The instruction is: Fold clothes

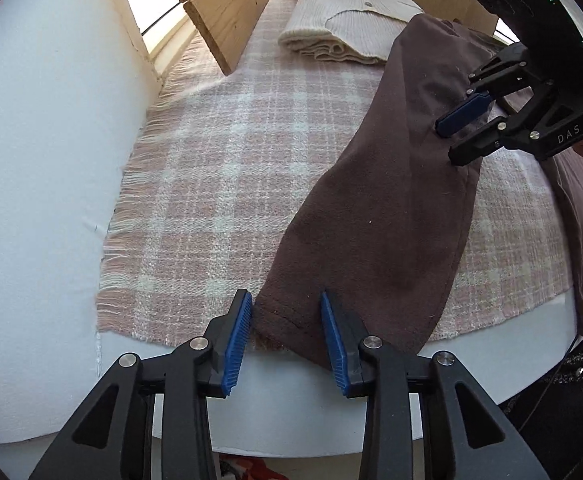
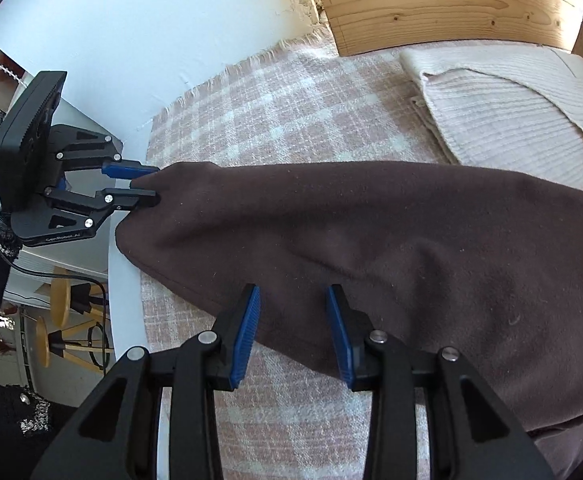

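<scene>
Left gripper (image 1: 287, 320): I read its jaws as partly open, blue pads standing on either side of the narrow end of the brown garment (image 1: 375, 220) without pressing it; that end lies at the near edge of the pink plaid blanket (image 1: 219, 168), overhanging slightly onto the white table (image 1: 31, 200). Seen from the right wrist view, this same gripper (image 2: 147, 186) has one finger above and one below the cloth tip, and I cannot tell from there whether anything is pinched. Right gripper (image 2: 293, 328): jaws also partly open, straddling the lower hem of the brown garment (image 2: 391, 240); the left wrist view shows it (image 1: 457, 136) with its tips set against the garment's far edge, but I cannot tell whether the pads actually clamp the cloth. Progress, as I judge it: one item done, a cream ribbed cardigan (image 1: 347, 28) lying folded at the far end of the blanket, near the wooden boards (image 1: 227, 16). Brown garment, current item: lying stretched in a long band across the blanket, apparently doubled lengthwise already, with the crosswise folds not yet made. Remaining, by my estimate: bring one end over the other, square it up, and set it by the cardigan.
</scene>
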